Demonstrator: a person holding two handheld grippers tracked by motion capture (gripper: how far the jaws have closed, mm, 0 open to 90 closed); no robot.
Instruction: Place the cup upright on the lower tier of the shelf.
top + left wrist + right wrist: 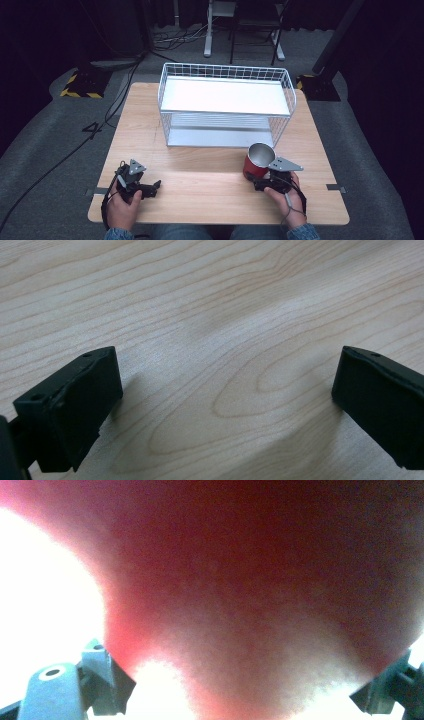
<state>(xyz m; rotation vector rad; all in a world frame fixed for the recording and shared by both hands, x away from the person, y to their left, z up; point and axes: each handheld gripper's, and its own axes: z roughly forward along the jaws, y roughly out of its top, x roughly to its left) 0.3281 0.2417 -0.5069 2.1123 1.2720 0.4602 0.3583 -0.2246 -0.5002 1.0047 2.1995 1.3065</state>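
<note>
The left gripper (156, 186) is resting at seven o'clock on the counter (200, 195), fingers spread and empty. At five o'clock, the right gripper (260, 181) is clasping the red cup (258, 161); tilting could be slipping it free.

one red cup (260, 161), one white wire rack (226, 104), two grippers
</note>
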